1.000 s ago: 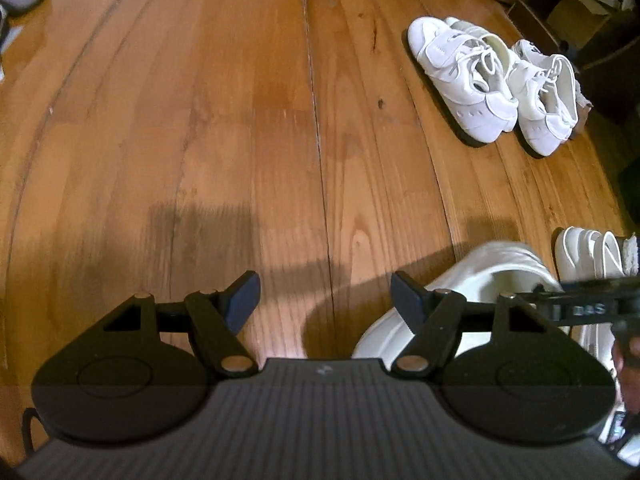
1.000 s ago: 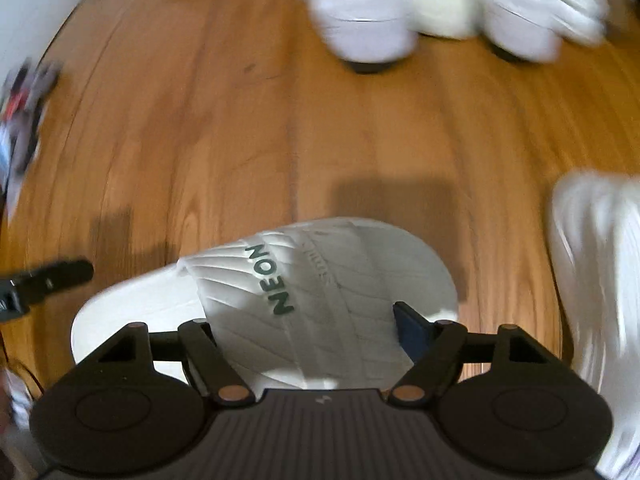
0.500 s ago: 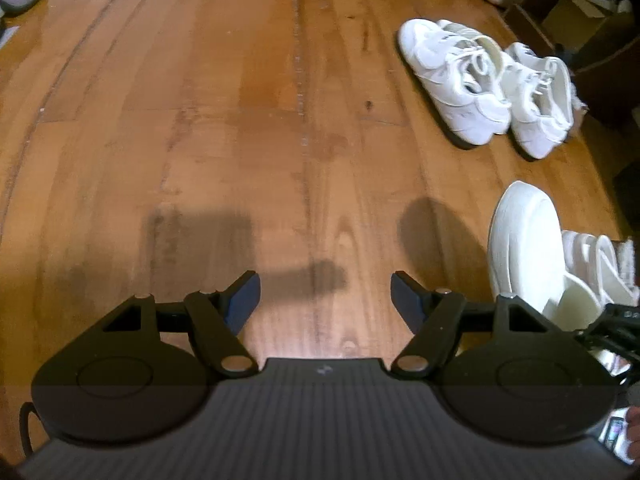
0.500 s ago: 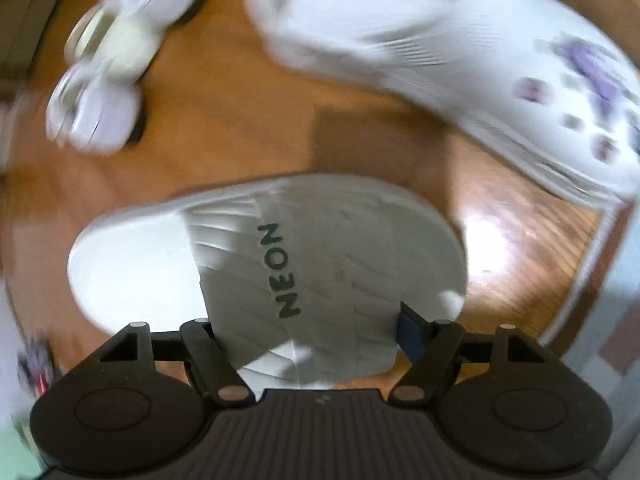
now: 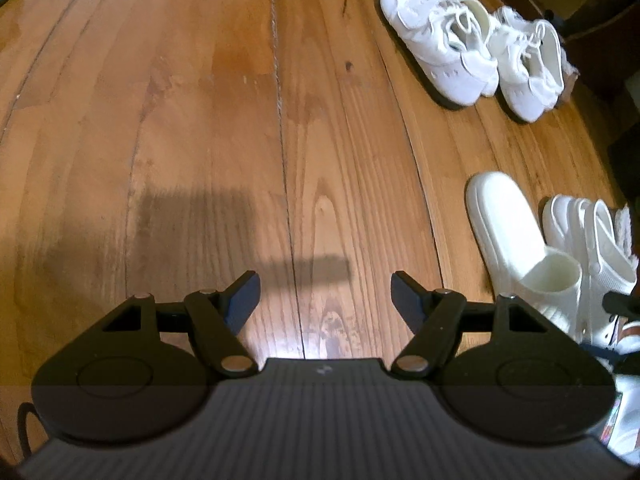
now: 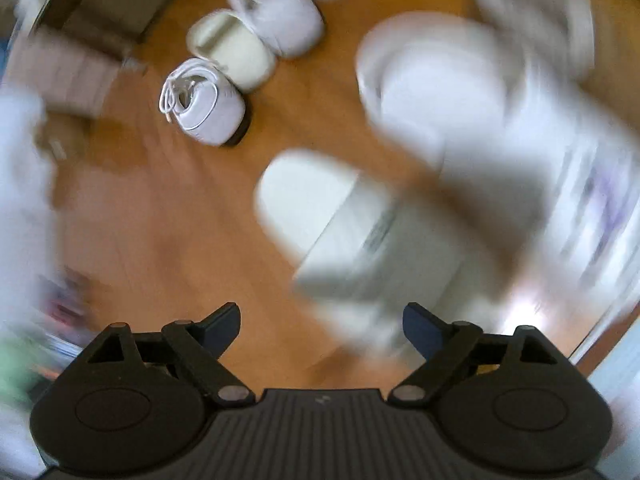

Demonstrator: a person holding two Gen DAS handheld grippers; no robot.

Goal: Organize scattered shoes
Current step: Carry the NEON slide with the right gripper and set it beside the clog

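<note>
Right wrist view is blurred: the right tongs (image 6: pixel 322 320) have just been opening, the white slide (image 6: pixel 340 236) free on the floor (image 6: pixel 160 220) beside the clog (image 5: pixel 592 240). Left tongs (image 5: pixel 324 292) gape over bare boards.

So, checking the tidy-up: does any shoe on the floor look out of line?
Nothing stands out. The white sneakers sit side by side, and the white slide lies flat beside the clogs, pointing the same way.
</note>
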